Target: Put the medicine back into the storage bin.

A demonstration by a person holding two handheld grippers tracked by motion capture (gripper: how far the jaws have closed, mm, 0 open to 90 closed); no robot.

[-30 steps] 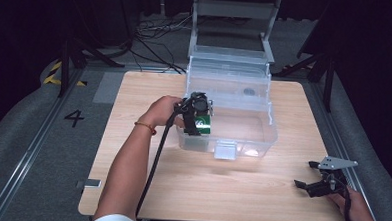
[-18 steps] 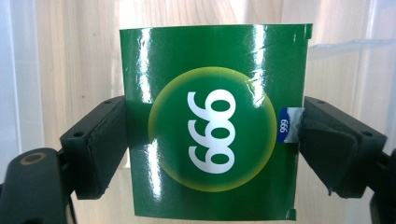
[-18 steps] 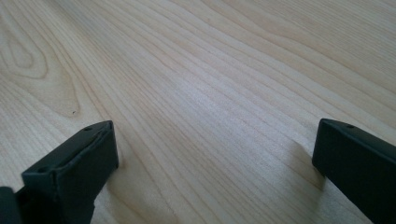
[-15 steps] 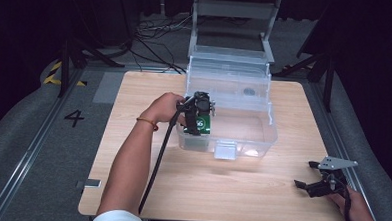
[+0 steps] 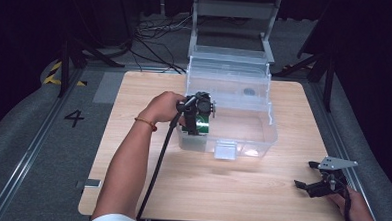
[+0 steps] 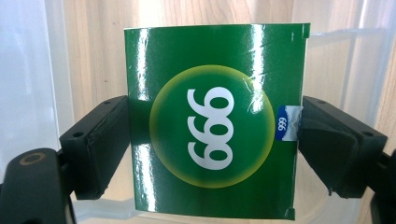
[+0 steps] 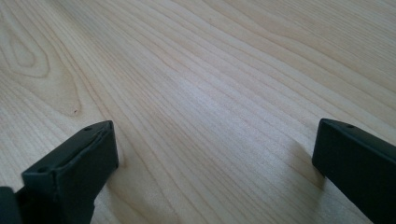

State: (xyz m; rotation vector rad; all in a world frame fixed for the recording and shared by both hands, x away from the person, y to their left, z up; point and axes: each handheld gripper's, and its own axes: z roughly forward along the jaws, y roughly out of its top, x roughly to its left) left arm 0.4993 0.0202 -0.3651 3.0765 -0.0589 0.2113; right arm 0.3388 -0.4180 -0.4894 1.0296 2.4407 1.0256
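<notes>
A glossy green box (image 6: 212,135) with a white "999" in a yellow-green circle sits between the black jaws of my left gripper (image 6: 212,144), and both pads press on its sides. In the high view that gripper (image 5: 199,121) holds the green box (image 5: 202,125) over the left end of a clear plastic bin (image 5: 263,118), pointing down into it. My right gripper (image 5: 315,187) rests low near the table's front right corner. Its jaws stand wide apart over bare wood, with nothing between them (image 7: 215,163).
The clear bin's lid (image 5: 232,32) stands open behind it, and a latch (image 5: 226,150) sits on its front wall. A small dark round item (image 5: 248,91) lies in the bin's far part. The wooden table (image 5: 240,192) has free room in front.
My left gripper with the green box has shifted slightly rightward and further over the bin. The right gripper has stayed where it was.
</notes>
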